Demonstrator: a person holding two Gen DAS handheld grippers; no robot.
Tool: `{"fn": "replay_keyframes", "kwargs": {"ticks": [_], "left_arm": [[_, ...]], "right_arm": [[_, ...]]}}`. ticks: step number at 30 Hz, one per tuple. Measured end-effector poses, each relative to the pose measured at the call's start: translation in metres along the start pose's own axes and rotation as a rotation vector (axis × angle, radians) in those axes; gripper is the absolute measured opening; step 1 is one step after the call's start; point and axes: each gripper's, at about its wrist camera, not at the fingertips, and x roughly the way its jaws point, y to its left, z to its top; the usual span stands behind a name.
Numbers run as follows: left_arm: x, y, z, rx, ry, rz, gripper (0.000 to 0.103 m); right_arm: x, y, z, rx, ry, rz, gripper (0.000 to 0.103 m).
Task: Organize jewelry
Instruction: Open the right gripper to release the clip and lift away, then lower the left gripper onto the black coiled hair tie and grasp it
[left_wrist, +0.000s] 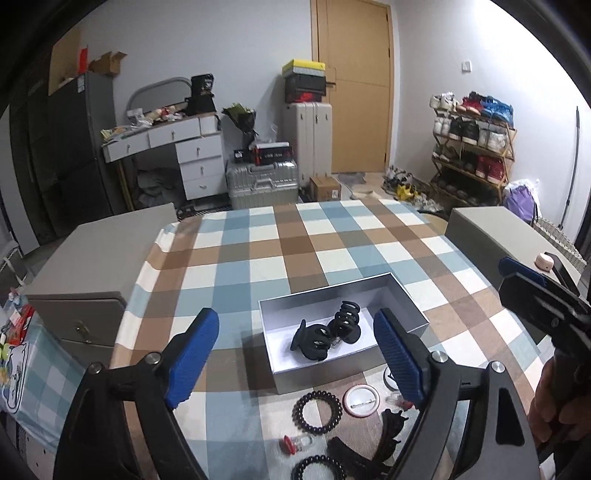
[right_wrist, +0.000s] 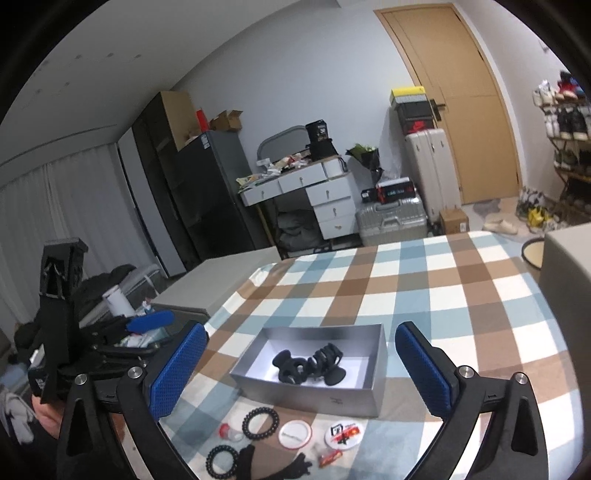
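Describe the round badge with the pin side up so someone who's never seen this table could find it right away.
Start at the grey open box on the checked tablecloth. On the cloth in front of its near wall lie two round badges side by side. The pin-side-up badge is the plain white one with a red rim and a metal pin across it, between the black spiral hair tie and the printed badge.

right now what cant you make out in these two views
- Black hair clips, left wrist view: cut off by the bottom edge and partly behind the left gripper, so their count is unclear.
- Round badge, right wrist view: its print is too small to read.
- Silver box: the small mark on its front wall is too small to read.
- Right gripper in the left wrist view: cut off at the right edge.
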Motion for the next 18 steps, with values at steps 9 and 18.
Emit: {"fn": "replay_keyframes", "kwargs": {"ticks": [9,18], "left_arm": [[-0.020,0.014,-0.033,-0.074,-0.030,0.084,0.099],[-0.014,0.022,-0.077,-0.110,0.053,0.064,0.099]], "right_arm": [[-0.022,0.022,-0.019,-0.077,-0.005,0.013,0.103],[-0.028,0.038,-0.050,-0.138,0.000,0.029,0.103]]}}
